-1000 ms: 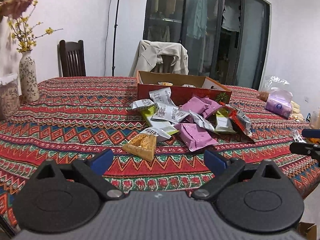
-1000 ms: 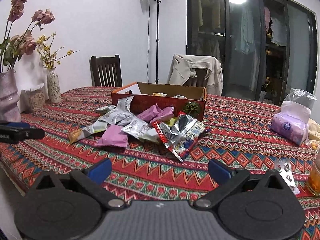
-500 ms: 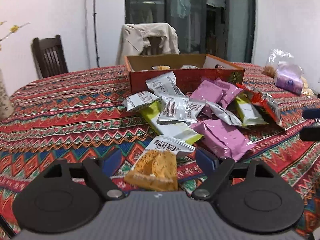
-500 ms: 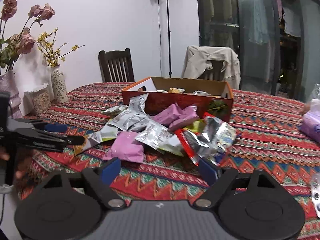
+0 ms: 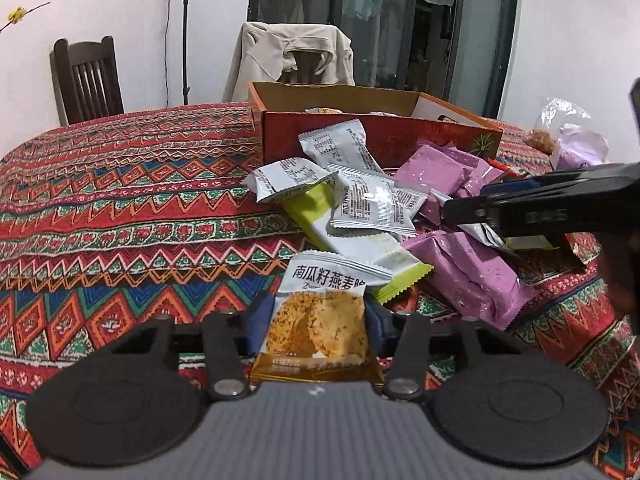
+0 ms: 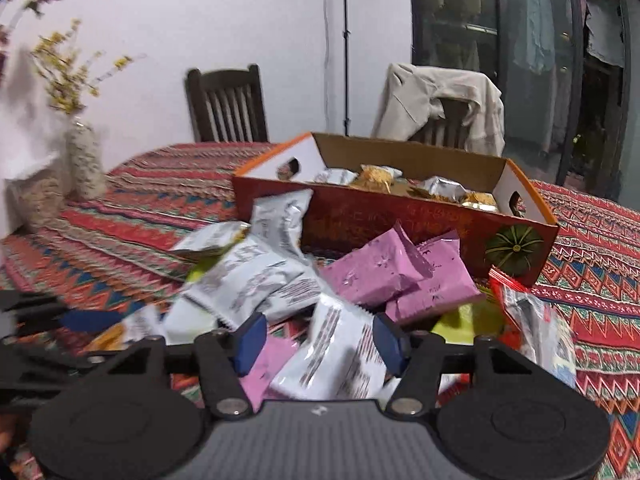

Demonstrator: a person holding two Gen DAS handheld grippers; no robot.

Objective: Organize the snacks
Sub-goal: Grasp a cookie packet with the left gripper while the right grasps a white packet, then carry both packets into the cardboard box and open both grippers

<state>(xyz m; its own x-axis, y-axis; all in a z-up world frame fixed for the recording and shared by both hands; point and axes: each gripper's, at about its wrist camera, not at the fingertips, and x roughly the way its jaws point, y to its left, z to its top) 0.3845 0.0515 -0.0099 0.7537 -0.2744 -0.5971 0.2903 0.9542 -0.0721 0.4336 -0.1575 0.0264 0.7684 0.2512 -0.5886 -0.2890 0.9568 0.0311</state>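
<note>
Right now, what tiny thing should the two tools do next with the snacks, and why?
Probably finish squeezing, then lift. The left tool is closing around the orange cookie packet, and the right tool is closing around a white packet. Both packets sit between the blue pads, but I can't tell if they're pinched firmly yet. The red box behind the pile already holds snacks.
</note>
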